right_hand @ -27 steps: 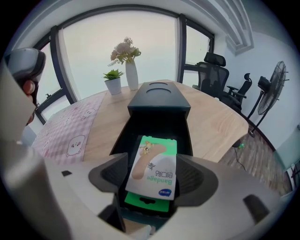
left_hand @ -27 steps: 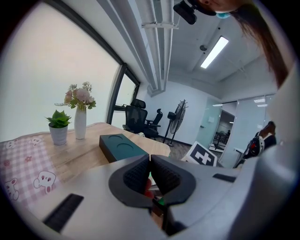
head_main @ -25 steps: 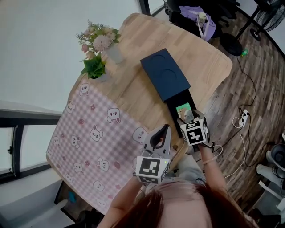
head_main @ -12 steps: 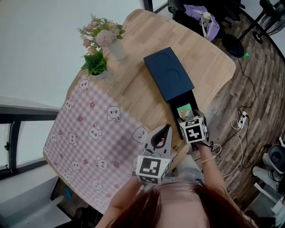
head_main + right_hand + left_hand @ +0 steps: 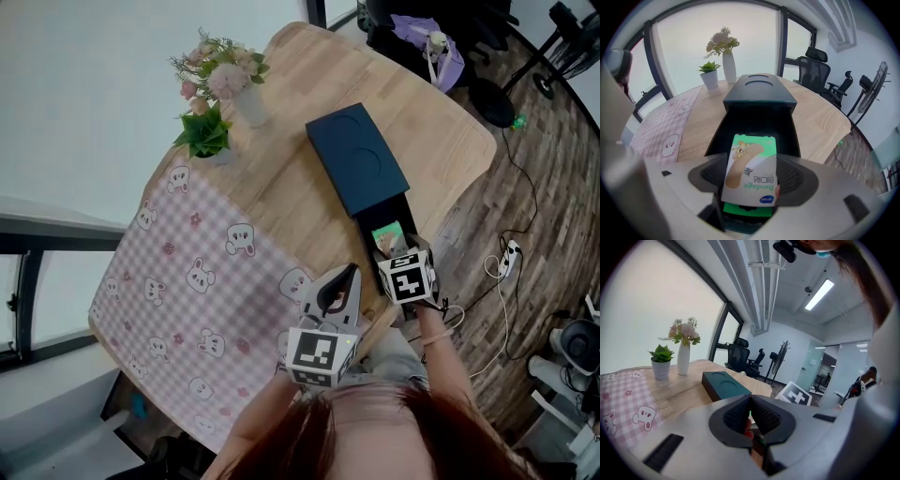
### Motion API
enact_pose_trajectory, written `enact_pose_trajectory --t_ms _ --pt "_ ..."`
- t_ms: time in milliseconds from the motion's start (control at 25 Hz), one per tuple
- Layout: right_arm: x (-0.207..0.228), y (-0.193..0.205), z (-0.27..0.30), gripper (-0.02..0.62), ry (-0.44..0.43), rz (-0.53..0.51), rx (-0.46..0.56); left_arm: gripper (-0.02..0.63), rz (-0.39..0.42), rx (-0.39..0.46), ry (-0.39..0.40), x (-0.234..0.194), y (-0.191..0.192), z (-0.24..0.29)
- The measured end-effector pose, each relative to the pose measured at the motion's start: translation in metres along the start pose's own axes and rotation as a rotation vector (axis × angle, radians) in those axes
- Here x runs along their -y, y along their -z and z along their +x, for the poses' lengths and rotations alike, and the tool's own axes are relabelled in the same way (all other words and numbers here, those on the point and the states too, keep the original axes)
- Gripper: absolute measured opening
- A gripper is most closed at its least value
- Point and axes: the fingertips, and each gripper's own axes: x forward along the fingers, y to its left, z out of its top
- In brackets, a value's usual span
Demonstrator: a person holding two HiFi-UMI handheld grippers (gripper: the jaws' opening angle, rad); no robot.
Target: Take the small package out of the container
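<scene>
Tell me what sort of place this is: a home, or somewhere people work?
Most likely an office or meeting room. Swivel office chairs stand beyond the wooden table, a glass partition closes off another room, and a strip light is set in the ceiling.
</scene>
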Motion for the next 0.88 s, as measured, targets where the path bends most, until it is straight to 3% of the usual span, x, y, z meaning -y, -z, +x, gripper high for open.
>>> enact_pose_trajectory --t_ms 480,880 --pt "0.002 -0.016 -0.04 0.325 -0.019 -0.008 0.108 0.015 0.012 0.021 -0.03 0.018 -0.004 -0.011" --pt "0.004 -0.021 -0.078 0.325 -0.026 -0.011 0.2 0.015 0.071 0.056 -0.055 0.039 -0.013 -0.024"
